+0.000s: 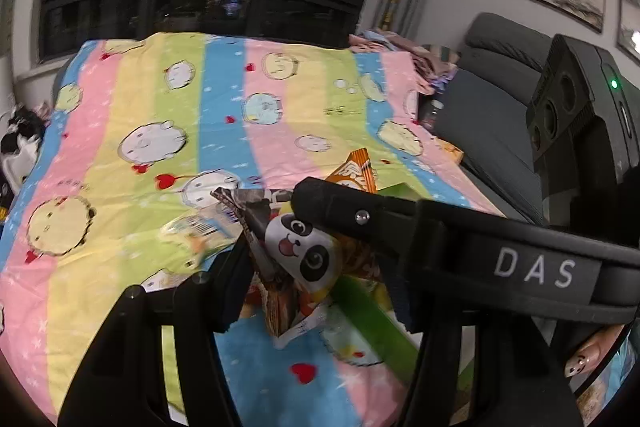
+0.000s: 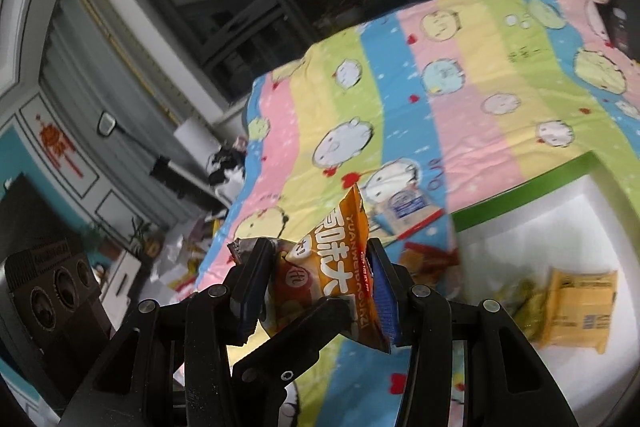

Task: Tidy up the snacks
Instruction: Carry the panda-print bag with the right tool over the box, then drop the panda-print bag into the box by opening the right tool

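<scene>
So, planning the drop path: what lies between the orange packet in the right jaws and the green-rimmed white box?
In the right wrist view, a red-orange snack packet lies on the striped blanket between the held orange packet and the green-rimmed white box.

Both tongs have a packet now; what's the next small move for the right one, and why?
Probably swing the right tongs rightward over the green-rimmed box before letting go. They are shut on the orange packet, which hangs over the striped sheet, left of the box. Yellow packets already lie in the box, so it looks like the collecting place.
</scene>
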Demonstrator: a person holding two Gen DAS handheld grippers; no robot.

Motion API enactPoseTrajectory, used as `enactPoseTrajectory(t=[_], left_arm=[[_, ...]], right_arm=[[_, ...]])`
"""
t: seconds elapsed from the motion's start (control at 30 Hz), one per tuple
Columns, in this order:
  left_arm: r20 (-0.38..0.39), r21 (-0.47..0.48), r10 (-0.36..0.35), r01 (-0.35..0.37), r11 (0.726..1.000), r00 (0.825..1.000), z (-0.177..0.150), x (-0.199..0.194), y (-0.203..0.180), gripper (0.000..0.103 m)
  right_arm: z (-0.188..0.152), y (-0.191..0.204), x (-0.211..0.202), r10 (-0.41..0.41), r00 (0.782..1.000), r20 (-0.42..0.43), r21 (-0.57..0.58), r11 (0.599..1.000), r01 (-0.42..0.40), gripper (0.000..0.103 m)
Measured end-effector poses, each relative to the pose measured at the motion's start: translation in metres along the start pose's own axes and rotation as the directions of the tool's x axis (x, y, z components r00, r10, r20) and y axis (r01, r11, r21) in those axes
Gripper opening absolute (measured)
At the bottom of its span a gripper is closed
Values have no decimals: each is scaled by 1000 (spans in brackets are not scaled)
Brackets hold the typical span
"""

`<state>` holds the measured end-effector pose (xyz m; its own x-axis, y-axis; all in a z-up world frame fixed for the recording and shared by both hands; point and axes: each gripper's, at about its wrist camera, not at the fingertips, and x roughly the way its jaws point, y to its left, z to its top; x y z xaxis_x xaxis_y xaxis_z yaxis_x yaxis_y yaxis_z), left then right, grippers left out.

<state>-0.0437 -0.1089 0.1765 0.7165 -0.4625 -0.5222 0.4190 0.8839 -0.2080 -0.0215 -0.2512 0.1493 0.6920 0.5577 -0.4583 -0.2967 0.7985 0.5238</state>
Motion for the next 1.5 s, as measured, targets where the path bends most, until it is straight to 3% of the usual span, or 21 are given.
enactPoseTrajectory(t=[0.3, 0.7, 1.07, 1.37, 1.5], left_arm=[[-32, 100, -63, 66, 993, 998, 9, 35, -57, 59], [-178, 145, -132, 159, 977, 975, 0, 103, -107, 58], [-299, 92, -171, 207, 974, 939, -12, 149, -108, 58], [-374, 4, -222, 241, 970, 900, -23, 173, -101, 60], [-380, -7, -225, 241, 971, 897, -24, 172, -98, 61]], right_arm=[[5, -56, -42, -45, 995, 85, 95, 995, 37, 50], [2, -138, -55, -136, 989, 63, 286, 952, 113, 50], [-4, -178, -41, -203, 979, -24, 388, 901, 196, 50], [-8, -192, -29, -285, 953, -100, 414, 859, 301, 50], [-9, -194, -32, -329, 939, -102, 417, 843, 341, 51]])
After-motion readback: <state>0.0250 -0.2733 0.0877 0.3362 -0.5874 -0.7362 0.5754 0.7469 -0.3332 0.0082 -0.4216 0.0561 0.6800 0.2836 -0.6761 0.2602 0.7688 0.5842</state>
